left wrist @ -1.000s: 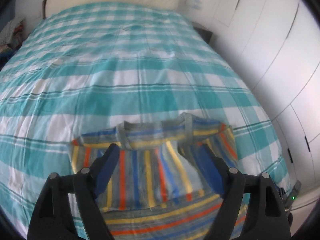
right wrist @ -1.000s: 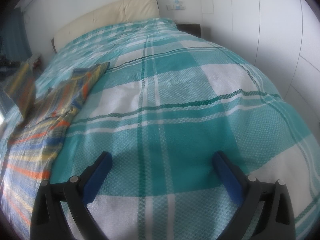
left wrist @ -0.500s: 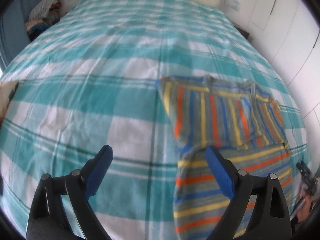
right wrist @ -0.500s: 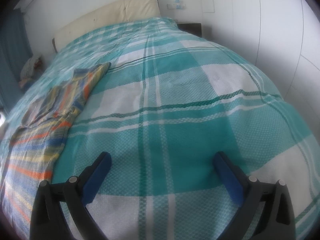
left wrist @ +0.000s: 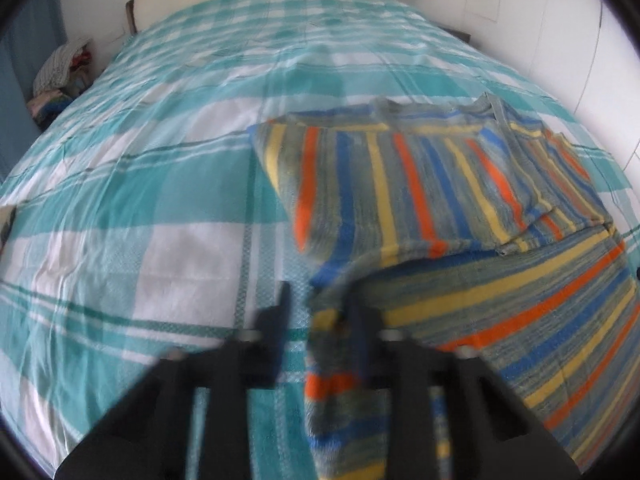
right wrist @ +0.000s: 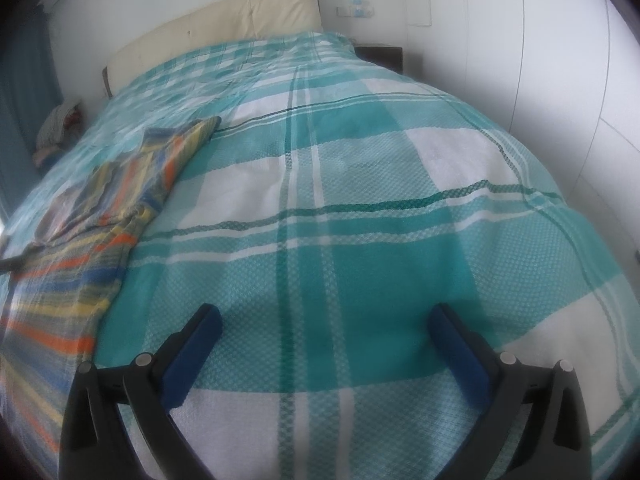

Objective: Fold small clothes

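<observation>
Since the earlier frames the left gripper [left wrist: 320,308] has come down toward the bed and its jaws have just been closing, from spread wide to nearly together; the view is blurred, and they now sit low in the centre of the left wrist frame at the left edge of the striped garment [left wrist: 460,208]. A fold of that striped cloth appears to lie between the jaws, though the blur keeps me from telling whether the pads truly pinch it. The garment, grey with orange, yellow and blue stripes, lies on the right half of that frame, its upper part folded over so the stripes run up and down above a lower part with slanting stripes. The right gripper [right wrist: 324,344] has kept its place, jaws spread wide and released, holding nothing, above bare teal-and-white checked bedspread [right wrist: 360,208] at the bottom of the right wrist frame; the same garment lies well apart at its left edge. A cream headboard [right wrist: 240,16] stands at the top, a heap of clothes [left wrist: 60,76] at the upper left beside the bed, and white wardrobe doors [right wrist: 560,80] on the right.
</observation>
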`<action>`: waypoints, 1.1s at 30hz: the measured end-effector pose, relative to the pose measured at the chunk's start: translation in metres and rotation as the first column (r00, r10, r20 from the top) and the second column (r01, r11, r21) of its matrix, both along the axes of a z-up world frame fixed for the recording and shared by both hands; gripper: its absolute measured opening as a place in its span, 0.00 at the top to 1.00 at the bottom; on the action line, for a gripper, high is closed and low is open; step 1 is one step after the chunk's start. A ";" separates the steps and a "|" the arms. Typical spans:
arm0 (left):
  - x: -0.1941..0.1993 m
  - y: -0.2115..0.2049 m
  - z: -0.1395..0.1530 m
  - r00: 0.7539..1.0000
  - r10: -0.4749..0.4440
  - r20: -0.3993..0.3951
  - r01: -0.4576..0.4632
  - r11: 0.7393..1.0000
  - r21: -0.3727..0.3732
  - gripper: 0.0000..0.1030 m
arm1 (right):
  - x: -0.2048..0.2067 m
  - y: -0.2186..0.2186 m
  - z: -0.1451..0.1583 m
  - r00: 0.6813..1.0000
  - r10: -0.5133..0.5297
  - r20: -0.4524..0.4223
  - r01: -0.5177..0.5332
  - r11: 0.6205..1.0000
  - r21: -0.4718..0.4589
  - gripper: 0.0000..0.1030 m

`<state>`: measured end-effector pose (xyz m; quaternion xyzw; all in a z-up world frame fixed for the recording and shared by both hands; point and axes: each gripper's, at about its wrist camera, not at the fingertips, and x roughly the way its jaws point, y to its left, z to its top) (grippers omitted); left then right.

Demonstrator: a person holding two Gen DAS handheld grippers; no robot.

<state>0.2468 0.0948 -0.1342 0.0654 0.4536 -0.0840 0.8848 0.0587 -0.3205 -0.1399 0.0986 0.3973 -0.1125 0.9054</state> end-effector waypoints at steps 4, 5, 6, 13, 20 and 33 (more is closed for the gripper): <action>-0.005 0.029 -0.010 0.997 0.080 -0.015 -0.081 0.992 -0.094 0.97 | 0.000 -0.001 0.000 1.000 0.000 0.001 0.000 1.000 0.002 0.01; -0.006 0.033 -0.011 0.996 0.083 -0.022 -0.085 0.990 -0.115 0.97 | 0.000 -0.002 0.000 1.000 0.001 0.003 -0.001 1.000 0.003 0.01; -0.006 0.034 -0.012 0.996 0.083 -0.022 -0.085 0.989 -0.121 0.96 | 0.000 -0.002 0.000 1.000 0.001 0.004 -0.001 1.000 0.004 0.01; -0.014 0.032 -0.008 0.994 0.102 -0.028 -0.104 0.991 -0.078 0.55 | 0.000 -0.003 0.000 1.000 0.000 0.005 0.000 1.000 0.003 0.01; -0.058 0.068 0.020 0.987 0.156 0.048 -0.149 0.981 -0.123 0.19 | -0.002 -0.005 0.001 1.000 0.000 0.010 0.000 1.000 0.009 0.01; -0.060 0.123 0.024 0.941 0.339 0.010 -0.312 0.877 -0.366 0.13 | -0.002 -0.006 0.002 1.000 -0.001 0.012 0.001 1.000 0.007 0.01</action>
